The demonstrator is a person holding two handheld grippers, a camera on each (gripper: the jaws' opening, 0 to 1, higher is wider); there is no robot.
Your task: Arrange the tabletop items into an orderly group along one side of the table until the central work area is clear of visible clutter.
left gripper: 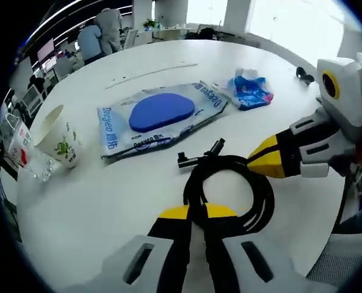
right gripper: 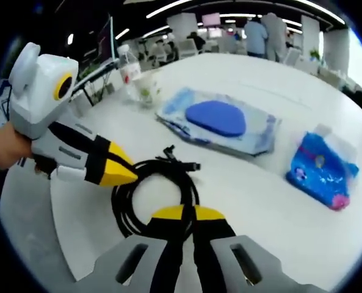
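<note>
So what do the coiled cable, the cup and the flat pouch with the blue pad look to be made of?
Coiled cable: black rubber or plastic jacket, mildly glossy, bends in smooth loops. Cup: apparently paper, matte white with a printed green motif. Flat pouch: thin clear plastic film, shiny and wrinkled, printed blue lettering; the blue pad inside looks matte, possibly foam or rubber, hard to confirm.

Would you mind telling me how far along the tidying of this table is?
Little looks done: the paper cup and a bottle stand near one edge, while the other items are spread out. In hand: both the left gripper and the right gripper are shut on the coiled black cable. Left: the blue pad package and the blue tissue pack lie mid-table.
</note>
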